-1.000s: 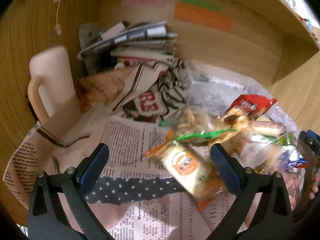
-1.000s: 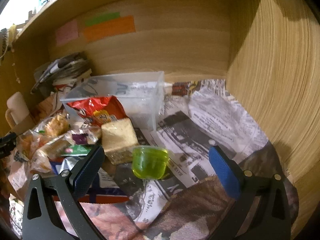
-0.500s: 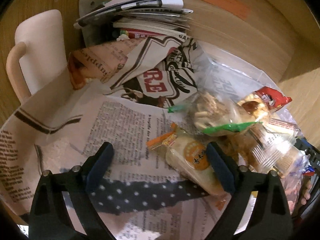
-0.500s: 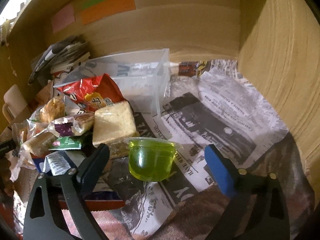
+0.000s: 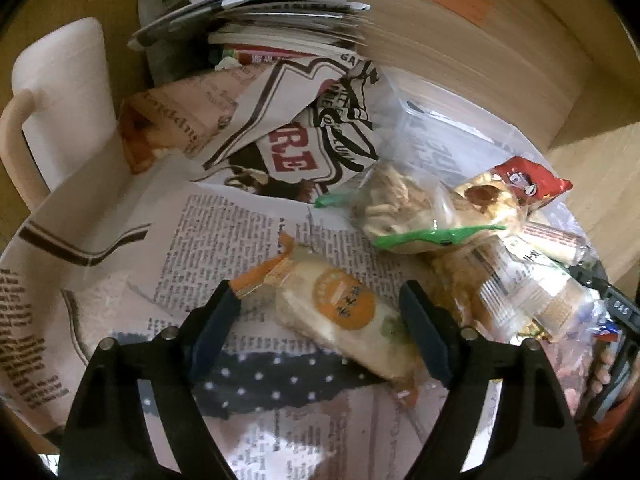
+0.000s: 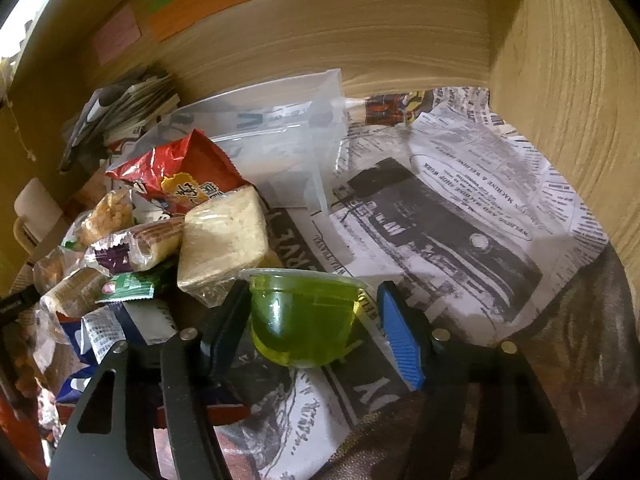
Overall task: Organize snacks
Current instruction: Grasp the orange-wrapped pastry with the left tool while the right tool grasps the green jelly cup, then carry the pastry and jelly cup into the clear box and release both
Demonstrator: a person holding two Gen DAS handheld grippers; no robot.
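Observation:
In the left wrist view an orange-labelled wrapped cake lies on newspaper between the fingers of my left gripper. Its jaws are closing. The right pad is at the packet's edge, while the left pad only reaches the orange wrapper end. In the right wrist view a green jelly cup stands between the fingers of my right gripper. These jaws are closing too. The black left finger is against the cup, and a thin gap remains at the blue right pad.
A snack pile lies between the two grippers: a red chip bag, a square rice cracker and a green-clipped clear bag. A clear plastic box stands behind it. A white mug and a paper stack are at the left. Wooden walls enclose the shelf.
Both grippers came down and forward. The left jaws narrowed around the orange-labelled cake. The right jaws narrowed a lot around the green jelly cup, which now sits between them.

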